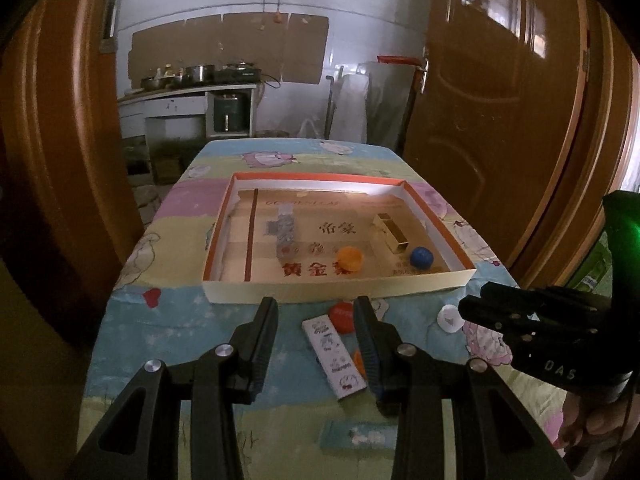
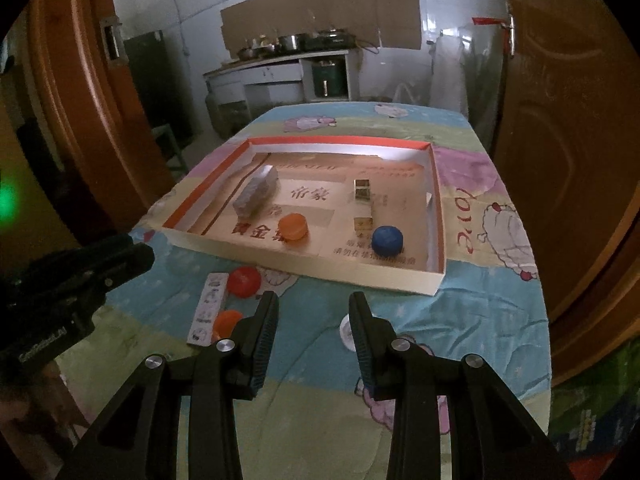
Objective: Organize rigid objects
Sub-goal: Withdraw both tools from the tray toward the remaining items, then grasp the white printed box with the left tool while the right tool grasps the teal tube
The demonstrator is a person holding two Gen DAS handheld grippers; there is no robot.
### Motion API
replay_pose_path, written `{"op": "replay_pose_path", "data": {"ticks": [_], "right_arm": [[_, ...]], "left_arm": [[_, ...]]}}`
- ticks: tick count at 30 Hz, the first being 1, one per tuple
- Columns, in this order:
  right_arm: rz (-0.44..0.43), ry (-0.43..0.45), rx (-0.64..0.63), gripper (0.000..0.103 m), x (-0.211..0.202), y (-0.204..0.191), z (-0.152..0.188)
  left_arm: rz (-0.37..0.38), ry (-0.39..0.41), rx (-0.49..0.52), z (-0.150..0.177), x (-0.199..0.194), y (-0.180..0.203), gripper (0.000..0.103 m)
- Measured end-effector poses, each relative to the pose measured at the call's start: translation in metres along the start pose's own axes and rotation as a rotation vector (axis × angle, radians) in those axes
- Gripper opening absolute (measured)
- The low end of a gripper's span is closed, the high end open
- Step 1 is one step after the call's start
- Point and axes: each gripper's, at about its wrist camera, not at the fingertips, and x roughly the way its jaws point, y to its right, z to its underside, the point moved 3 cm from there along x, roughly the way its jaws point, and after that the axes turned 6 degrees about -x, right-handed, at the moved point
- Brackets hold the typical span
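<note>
A shallow cardboard tray point(image 1: 320, 290) point(image 2: 344, 278) sits on the table. It holds a silver block point(image 1: 285, 232) point(image 2: 257, 194), an orange cap point(image 1: 349, 258) point(image 2: 293, 227), a gold box point(image 1: 390, 233) point(image 2: 363, 204) and a blue cap point(image 1: 421, 257) point(image 2: 387, 240). In front of the tray lie a white printed box point(image 1: 334, 354) point(image 2: 208, 308), a red cap point(image 1: 341, 316) point(image 2: 244, 280), a small orange cap point(image 1: 359, 361) point(image 2: 227, 321) and a white cap point(image 1: 450, 318) point(image 2: 346, 332). My left gripper point(image 1: 316, 308) is open and empty above the white box. My right gripper point(image 2: 314, 304) is open and empty, its right finger beside the white cap.
The table wears a pastel cartoon cloth point(image 1: 168, 320) point(image 2: 480, 288). Brown doors point(image 1: 500, 100) point(image 2: 560, 120) stand close on both sides. A kitchen counter with pots point(image 1: 192, 76) point(image 2: 288, 46) is beyond the far edge.
</note>
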Motion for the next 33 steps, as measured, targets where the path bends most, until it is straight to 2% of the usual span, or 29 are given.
{"op": "replay_pose_path", "data": {"ticks": [14,18,24,33], "right_arm": [[-0.052,0.017,-0.046,0.037,-0.015,-0.017,0.031],[-0.115,0.006,-0.098,0.038,-0.014,-0.035,0.047],[-0.214,-0.072,-0.253,0.038,0.007,-0.076,0.078],[-0.225,-0.075,-0.32,0.041,0.023,-0.089,0.076]], "left_arm": [[-0.009,0.021,-0.014,0.028,-0.016,-0.012,0.039],[-0.012,0.022,-0.021,0.032,-0.018,-0.017,0.039],[-0.018,0.024,-0.039,0.035,-0.022,-0.025,0.039],[-0.028,0.017,-0.063,0.034,-0.021,-0.036,0.039]]}}
